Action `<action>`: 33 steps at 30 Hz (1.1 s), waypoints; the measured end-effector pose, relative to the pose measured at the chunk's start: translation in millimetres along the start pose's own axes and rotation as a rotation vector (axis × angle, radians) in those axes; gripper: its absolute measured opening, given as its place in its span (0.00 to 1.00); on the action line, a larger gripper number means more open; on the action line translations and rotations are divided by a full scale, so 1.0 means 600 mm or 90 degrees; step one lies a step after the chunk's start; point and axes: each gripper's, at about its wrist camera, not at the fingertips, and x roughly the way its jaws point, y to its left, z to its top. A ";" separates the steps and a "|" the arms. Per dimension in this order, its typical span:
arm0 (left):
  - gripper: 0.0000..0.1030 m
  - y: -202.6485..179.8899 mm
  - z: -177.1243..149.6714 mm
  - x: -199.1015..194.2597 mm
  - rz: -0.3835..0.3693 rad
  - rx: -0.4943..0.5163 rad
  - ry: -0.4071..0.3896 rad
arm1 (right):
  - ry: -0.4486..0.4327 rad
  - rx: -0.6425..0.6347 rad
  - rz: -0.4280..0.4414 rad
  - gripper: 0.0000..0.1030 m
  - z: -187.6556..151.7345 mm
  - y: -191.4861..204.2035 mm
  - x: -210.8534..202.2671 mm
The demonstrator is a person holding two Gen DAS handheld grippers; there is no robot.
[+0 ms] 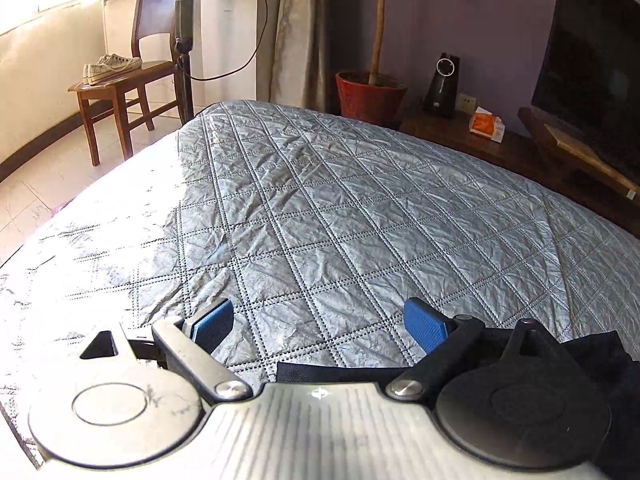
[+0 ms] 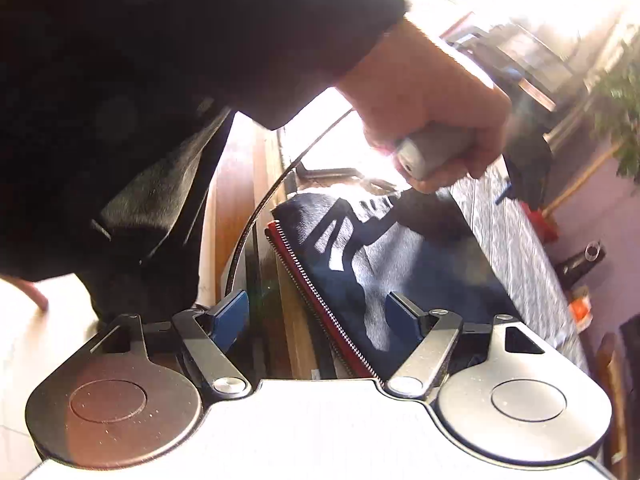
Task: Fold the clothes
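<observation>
Dark navy zip-up lying on the quilted bed, both grippers hanging open with nothing in them

The left gripper (image 1: 320, 322) has its pads wide apart over bare bedspread (image 1: 340, 200), with the garment's edge just under it. The right gripper (image 2: 316, 316) is spread too, and the jacket (image 2: 380, 264), with its red-taped zipper (image 2: 320, 304), runs between the fingers unclamped. It looks soft, light and floppy, so I'd pinch a hem corner or the zipper edge. Only container I see is a red pot (image 1: 370, 96) holding a plant.
</observation>
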 end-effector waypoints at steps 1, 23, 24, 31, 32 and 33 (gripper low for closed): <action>0.88 0.009 0.002 0.000 -0.002 -0.008 0.002 | 0.005 -0.010 -0.004 0.78 0.004 0.007 0.011; 0.87 0.075 0.016 0.013 0.002 -0.092 0.016 | 0.004 0.525 0.101 0.60 -0.046 -0.216 0.064; 0.87 0.074 0.017 0.012 0.003 -0.090 0.014 | 0.003 0.522 0.088 0.60 -0.048 -0.214 0.058; 0.88 0.076 0.019 0.012 0.008 -0.095 0.011 | 0.020 0.273 0.079 0.64 0.030 -0.145 0.078; 0.88 0.076 0.019 0.012 0.008 -0.096 0.011 | 0.028 0.240 0.071 0.61 0.038 -0.132 0.084; 0.88 0.076 0.020 0.013 0.009 -0.097 0.011 | 0.030 0.200 0.059 0.60 0.047 -0.117 0.087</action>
